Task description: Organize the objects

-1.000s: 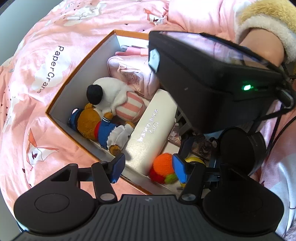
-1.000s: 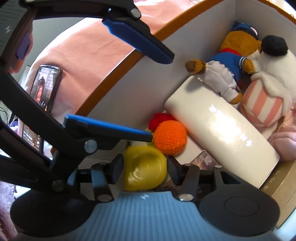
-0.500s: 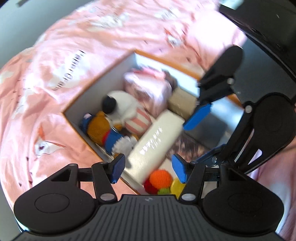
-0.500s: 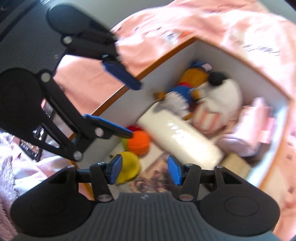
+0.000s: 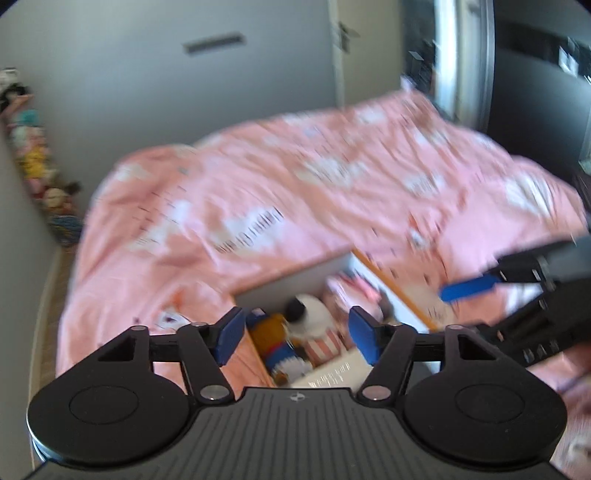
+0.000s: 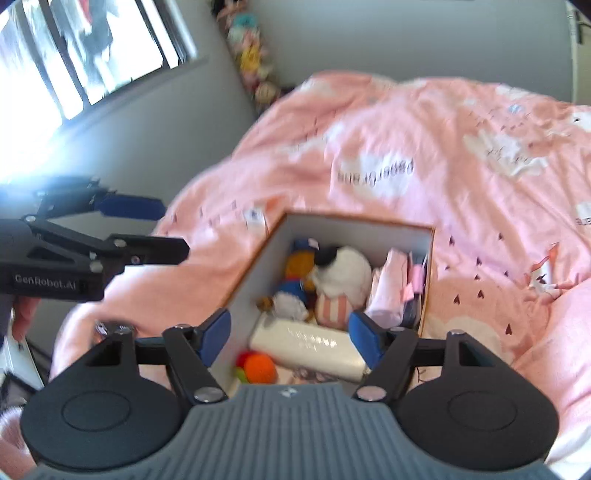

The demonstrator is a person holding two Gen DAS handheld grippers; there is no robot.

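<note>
The box (image 5: 295, 284) sat on the pink bed (image 5: 295, 184), plush toys (image 5: 310, 325) inside; above it hung the left gripper (image 5: 297, 334), jaws apart and empty.

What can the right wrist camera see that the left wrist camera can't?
Only the right wrist view shows the orange ball, the pink bundle clearly, and a bright window. Only the left wrist view shows a door handle. Both show the box on the pink bedspread, the white plush, the bear, and both grippers open, empty.

Box (image 6: 258, 258) interior packed: plush toys (image 6: 332, 273), white case (image 6: 306, 343), orange ball (image 6: 260, 365). Pink bed (image 6: 480, 184) around it lies open.
</note>
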